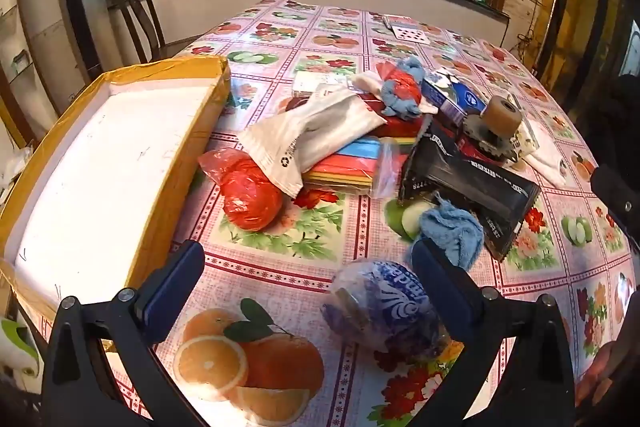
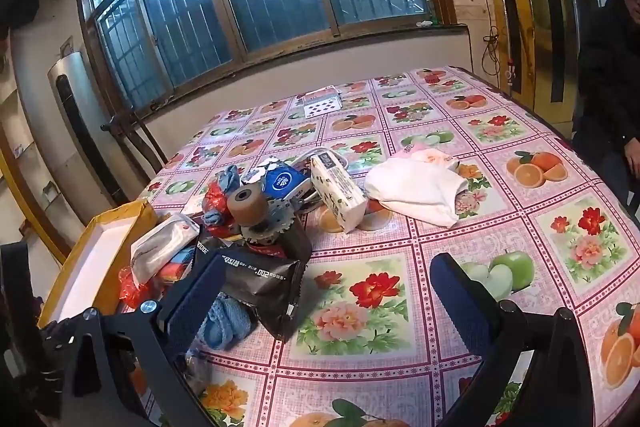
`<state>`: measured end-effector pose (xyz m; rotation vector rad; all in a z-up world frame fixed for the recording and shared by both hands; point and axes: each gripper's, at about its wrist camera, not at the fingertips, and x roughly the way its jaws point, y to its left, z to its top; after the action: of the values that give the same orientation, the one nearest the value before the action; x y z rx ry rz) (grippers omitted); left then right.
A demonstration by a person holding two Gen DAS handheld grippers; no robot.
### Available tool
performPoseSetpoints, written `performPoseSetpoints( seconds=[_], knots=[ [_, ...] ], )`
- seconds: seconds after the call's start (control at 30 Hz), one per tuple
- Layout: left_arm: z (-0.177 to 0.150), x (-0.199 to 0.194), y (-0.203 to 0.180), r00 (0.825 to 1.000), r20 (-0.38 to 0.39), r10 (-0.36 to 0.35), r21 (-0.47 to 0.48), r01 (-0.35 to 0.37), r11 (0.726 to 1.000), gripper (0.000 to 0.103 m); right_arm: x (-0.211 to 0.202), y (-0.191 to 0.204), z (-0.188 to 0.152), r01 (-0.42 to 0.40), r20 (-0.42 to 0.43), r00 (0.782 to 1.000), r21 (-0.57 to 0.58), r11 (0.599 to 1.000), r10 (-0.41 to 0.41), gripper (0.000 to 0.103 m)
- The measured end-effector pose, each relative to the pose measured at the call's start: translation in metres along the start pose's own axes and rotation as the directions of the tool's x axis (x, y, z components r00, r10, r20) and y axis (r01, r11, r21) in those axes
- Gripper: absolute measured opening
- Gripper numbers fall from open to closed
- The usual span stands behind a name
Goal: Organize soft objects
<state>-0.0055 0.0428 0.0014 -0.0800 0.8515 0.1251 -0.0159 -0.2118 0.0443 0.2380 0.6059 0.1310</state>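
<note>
- The left gripper [image 1: 308,279] hangs low over the desk [image 1: 280,259], jaws spread wide and holding nothing.
- A blue-and-white bag [image 1: 384,307] lies on the desk between those jaws, close against the right finger [image 1: 444,287]; I cannot tell whether it touches it.
- The right gripper [image 2: 328,291] is also above the desk, jaws spread and empty.
- A blue cloth [image 1: 452,231] lies just past the left gripper's right finger, partly under a black pouch [image 1: 472,187]; in the right wrist view the same cloth sits beside the right gripper's left finger.
- A red bag [image 1: 248,195] rests on the desk near the open box [image 1: 180,163], with a white mailer [image 1: 316,135] lying over its top edge.
- The mailer lies across a stack of coloured sheets [image 1: 348,167].
- A tape roll [image 1: 500,115] stands on a toothed wheel [image 1: 488,143] behind the pouch.
- Further back, a second blue cloth [image 1: 404,87] is tangled with red plastic.
- A tissue pack [image 2: 340,191] and a white cloth [image 2: 416,191] lie apart to the right.
- Playing cards [image 2: 322,103] lie at the far side.
</note>
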Motion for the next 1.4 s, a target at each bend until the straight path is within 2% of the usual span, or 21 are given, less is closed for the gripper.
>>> performPoseSetpoints(
  seconds=[0.07,0.17,0.23,0.3,0.33,0.4,0.47,0.57,0.63,0.73,0.8,0.83,0.9,0.93,1.03,1.1,1.2,1.4],
  knots=[
    [0.002,0.003,0.005,1.0,-0.018,0.014,0.014,-0.014,1.0,0.103,-0.001,0.002,0.0,-0.009,0.002,1.0,-0.005,1.0,0.009,0.103],
    [0.002,0.011,0.006,0.998,-0.061,-0.021,0.017,0.022,1.0,0.103,-0.001,0.004,-0.001,-0.021,0.002,1.0,-0.003,1.0,0.021,0.103],
    [0.001,0.007,0.005,0.999,-0.049,-0.019,0.017,0.02,1.0,0.098,-0.001,0.005,-0.001,-0.026,0.006,1.0,-0.004,1.0,0.026,0.103],
    [0.003,0.006,0.002,0.999,-0.031,0.026,0.058,-0.024,0.998,0.098,-0.001,0.006,-0.001,-0.033,0.011,0.999,-0.001,0.999,0.033,0.103],
    [0.004,0.008,0.0,0.999,-0.048,0.021,0.07,-0.017,0.997,0.098,-0.001,0.006,-0.001,-0.031,0.009,0.999,-0.001,1.0,0.031,0.103],
    [0.006,0.014,0.001,0.995,-0.093,-0.036,0.063,0.042,0.997,0.098,-0.001,0.005,-0.001,-0.031,0.01,0.999,0.001,1.0,0.031,0.103],
    [0.005,0.015,0.001,0.992,-0.101,-0.079,0.06,0.085,0.995,0.098,-0.001,0.005,-0.001,-0.034,0.007,0.999,0.005,0.999,0.034,0.103],
    [0.009,0.013,-0.012,0.996,-0.086,-0.03,0.148,0.042,0.988,0.098,0.001,0.007,-0.001,-0.031,0.004,1.0,-0.006,1.0,0.031,0.103],
    [0.012,0.012,-0.016,0.997,-0.069,-0.02,0.184,0.033,0.982,0.098,0.005,0.011,-0.001,-0.021,-0.02,1.0,-0.034,0.999,0.021,0.103],
    [0.018,0.016,-0.006,0.995,-0.084,-0.053,0.133,0.064,0.989,0.098,0.01,0.021,-0.002,-0.012,-0.047,0.999,-0.104,0.995,0.007,0.103],
    [0.019,0.019,0.005,0.997,-0.074,-0.007,0.102,0.015,0.995,0.098,0.017,0.025,-0.003,-0.011,-0.079,0.997,-0.153,0.988,-0.001,0.103],
    [0.019,0.018,0.01,0.998,-0.065,-0.015,0.085,0.02,0.996,0.098,0.02,0.026,-0.003,-0.016,-0.093,0.996,-0.175,0.984,0.0,0.103],
    [0.02,0.02,0.021,0.993,-0.085,-0.082,0.043,0.086,0.995,0.098,0.026,0.026,-0.003,-0.031,-0.122,0.993,-0.211,0.977,0.005,0.103],
    [0.019,0.02,0.024,0.992,-0.091,-0.092,0.037,0.096,0.995,0.098,0.028,0.026,-0.003,-0.036,-0.133,0.991,-0.218,0.975,0.007,0.103],
    [0.016,0.014,0.017,0.996,-0.056,-0.071,0.107,0.077,0.991,0.098,0.028,0.023,-0.002,-0.066,-0.138,0.99,-0.215,0.974,0.036,0.103],
    [0.013,0.012,0.013,0.996,-0.058,-0.074,0.126,0.081,0.989,0.098,0.025,0.025,-0.002,-0.069,-0.128,0.991,-0.227,0.972,0.041,0.103],
    [0.009,0.011,0.003,0.998,-0.058,-0.034,0.167,0.043,0.985,0.098,0.024,0.03,-0.003,-0.088,-0.132,0.99,-0.257,0.962,0.055,0.103],
    [-0.001,0.015,-0.008,0.995,-0.094,-0.031,0.197,0.049,0.979,0.098,0.033,0.045,-0.003,-0.071,-0.154,0.988,-0.392,0.917,0.011,0.103]
  ],
)
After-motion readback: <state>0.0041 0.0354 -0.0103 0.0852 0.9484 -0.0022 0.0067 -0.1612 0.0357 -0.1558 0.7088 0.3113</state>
